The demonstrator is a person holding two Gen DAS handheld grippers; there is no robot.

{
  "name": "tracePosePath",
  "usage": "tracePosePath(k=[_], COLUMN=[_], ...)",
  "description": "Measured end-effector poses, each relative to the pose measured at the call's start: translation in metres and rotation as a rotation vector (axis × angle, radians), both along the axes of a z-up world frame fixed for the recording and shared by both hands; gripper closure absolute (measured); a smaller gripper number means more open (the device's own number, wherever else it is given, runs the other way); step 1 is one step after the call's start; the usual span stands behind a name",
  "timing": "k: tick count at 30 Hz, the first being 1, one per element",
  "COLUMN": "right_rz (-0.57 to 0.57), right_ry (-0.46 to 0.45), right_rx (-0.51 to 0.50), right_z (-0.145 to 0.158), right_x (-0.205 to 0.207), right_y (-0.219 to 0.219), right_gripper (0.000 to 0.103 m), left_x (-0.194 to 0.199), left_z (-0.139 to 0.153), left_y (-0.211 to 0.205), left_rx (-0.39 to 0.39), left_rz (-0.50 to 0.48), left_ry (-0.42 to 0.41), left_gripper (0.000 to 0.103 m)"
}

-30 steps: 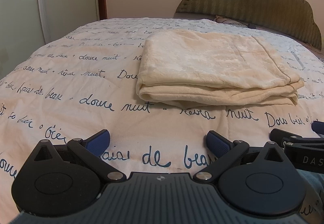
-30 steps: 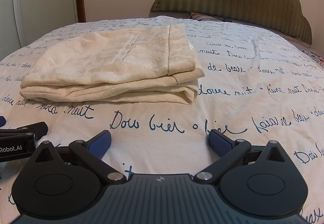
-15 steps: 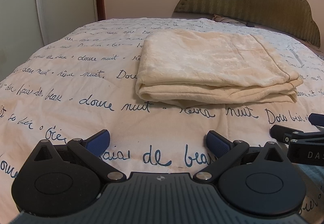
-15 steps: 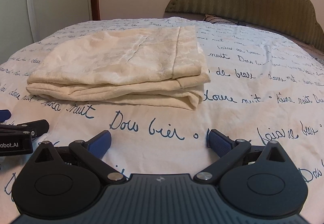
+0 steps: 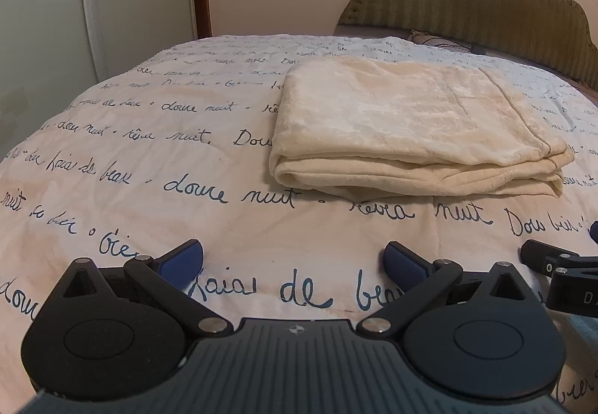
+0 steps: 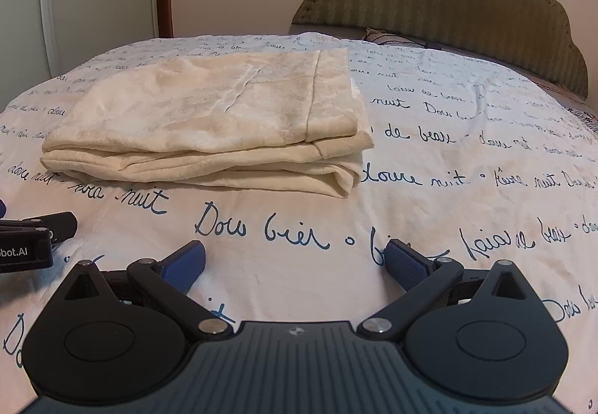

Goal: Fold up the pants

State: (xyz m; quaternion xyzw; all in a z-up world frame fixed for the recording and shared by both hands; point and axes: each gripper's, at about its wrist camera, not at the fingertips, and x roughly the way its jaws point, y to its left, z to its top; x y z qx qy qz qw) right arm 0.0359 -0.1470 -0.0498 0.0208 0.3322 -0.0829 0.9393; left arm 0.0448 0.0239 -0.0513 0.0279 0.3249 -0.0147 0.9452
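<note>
We log folded pants point(image 5: 411, 129) mid-bedspread point(image 5: 149, 159), bare cover on every side. Our left gripper point(image 5: 293, 260) and right gripper point(image 6: 295, 260) gape wide, empty. Headboard point(image 6: 448, 2) stands behind.

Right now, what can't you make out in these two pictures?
- Inner layers of the folded pants: both views, covered by the top layer.
- Pillow at the headboard: right view, mostly hidden behind the bedspread.
- Right hand-held gripper: left view, cut off by the right edge.
- Far script on the bedspread: too small.
</note>
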Motion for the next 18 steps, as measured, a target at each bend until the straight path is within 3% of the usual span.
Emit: tracePosePath(k=[18], right_rz=[0.002], right_ry=[-0.001], right_rx=[0.018], right_z=[-0.0005], right_x=[0.0005], right_y=[-0.0024], right_gripper=[0.000], left_x=[0.0007], left_z=[-0.0012], left_y=[-0.0011], left_rx=[-0.005], left_rz=[-0.001], left_ry=[0.004], left_gripper=[0.000])
